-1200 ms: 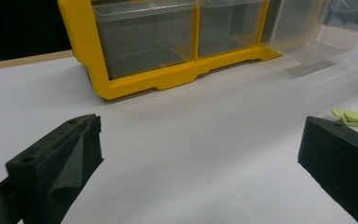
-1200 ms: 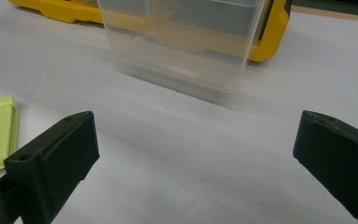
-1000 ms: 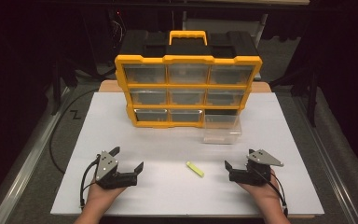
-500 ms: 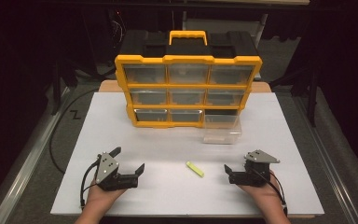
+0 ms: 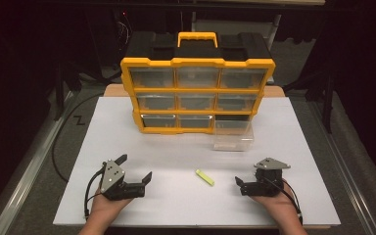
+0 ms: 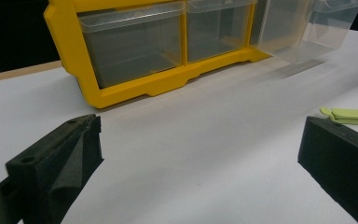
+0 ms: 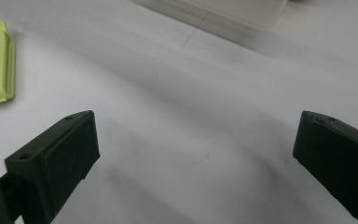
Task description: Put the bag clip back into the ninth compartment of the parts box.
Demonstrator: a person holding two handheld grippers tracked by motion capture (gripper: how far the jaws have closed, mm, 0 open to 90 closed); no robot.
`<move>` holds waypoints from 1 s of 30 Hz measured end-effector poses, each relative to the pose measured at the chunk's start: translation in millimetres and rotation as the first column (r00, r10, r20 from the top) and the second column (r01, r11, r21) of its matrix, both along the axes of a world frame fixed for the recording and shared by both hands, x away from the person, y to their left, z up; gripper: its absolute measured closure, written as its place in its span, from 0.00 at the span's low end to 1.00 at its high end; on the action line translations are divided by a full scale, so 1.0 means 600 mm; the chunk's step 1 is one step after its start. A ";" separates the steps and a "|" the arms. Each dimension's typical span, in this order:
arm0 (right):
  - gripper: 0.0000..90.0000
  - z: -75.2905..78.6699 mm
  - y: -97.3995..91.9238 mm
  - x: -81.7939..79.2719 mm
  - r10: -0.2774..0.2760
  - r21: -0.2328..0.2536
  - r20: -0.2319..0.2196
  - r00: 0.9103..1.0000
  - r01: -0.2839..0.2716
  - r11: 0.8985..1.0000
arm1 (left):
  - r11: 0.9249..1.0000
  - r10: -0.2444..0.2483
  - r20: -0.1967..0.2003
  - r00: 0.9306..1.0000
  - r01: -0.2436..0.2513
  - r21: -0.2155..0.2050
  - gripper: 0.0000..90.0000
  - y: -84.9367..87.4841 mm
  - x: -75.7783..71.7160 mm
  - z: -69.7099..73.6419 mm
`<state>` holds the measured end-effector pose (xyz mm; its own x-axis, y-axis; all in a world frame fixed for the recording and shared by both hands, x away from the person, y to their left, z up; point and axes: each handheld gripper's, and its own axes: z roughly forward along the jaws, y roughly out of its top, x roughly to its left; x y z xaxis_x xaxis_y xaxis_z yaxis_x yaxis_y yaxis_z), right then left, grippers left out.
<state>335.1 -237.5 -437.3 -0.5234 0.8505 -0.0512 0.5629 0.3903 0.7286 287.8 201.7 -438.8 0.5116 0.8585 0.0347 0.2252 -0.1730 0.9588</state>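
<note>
A yellow organizer point(image 5: 197, 95) with three rows of clear drawers stands upright at the far middle of the white bench point(image 5: 127, 142); the drawers that can be seen into look empty. The lower right drawer point(image 5: 232, 133) is pulled out onto the bench in front of its slot and also appears empty. A small green strip point(image 5: 205, 177) lies flat near the front edge, between the two tools and apart from both. The left tool point(image 5: 136, 169) rests low on the bench, held from below by a hand, its jaws spread wide. The right tool point(image 5: 240, 185) sits likewise, jaws spread. The left gripper view brings the organizer's bottom row close; the right gripper view shows the strip's folded end.
</note>
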 end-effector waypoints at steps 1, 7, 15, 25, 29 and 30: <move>0.02 0.000 0.001 0.000 0.003 -0.003 -0.004 1.000 -0.004 1.000 | 1.000 0.000 0.000 1.000 0.000 -0.002 0.00 0.000 0.000 0.000; 0.02 -0.002 0.002 0.000 0.013 -0.019 -0.026 1.000 -0.014 1.000 | 1.000 -0.004 0.001 1.000 0.004 0.002 0.00 -0.001 0.000 0.000; 0.02 0.002 0.004 0.004 0.042 -0.022 -0.072 0.997 -0.044 0.999 | 1.000 -0.001 -0.002 1.000 0.001 -0.002 0.00 0.001 -0.001 0.000; 0.01 0.016 0.018 0.005 0.122 -0.077 -0.141 0.982 -0.134 0.988 | 1.000 -0.014 0.002 1.000 0.014 -0.006 0.00 0.000 -0.002 0.000; 0.01 0.020 0.017 0.005 0.142 -0.069 -0.161 0.977 -0.154 0.986 | 1.000 -0.015 0.003 1.000 0.015 -0.007 0.00 0.000 -0.003 0.001; 0.01 0.021 0.017 0.004 0.154 -0.057 -0.175 0.972 -0.167 0.984 | 1.000 -0.015 0.003 1.000 0.015 -0.008 0.00 0.000 -0.003 0.001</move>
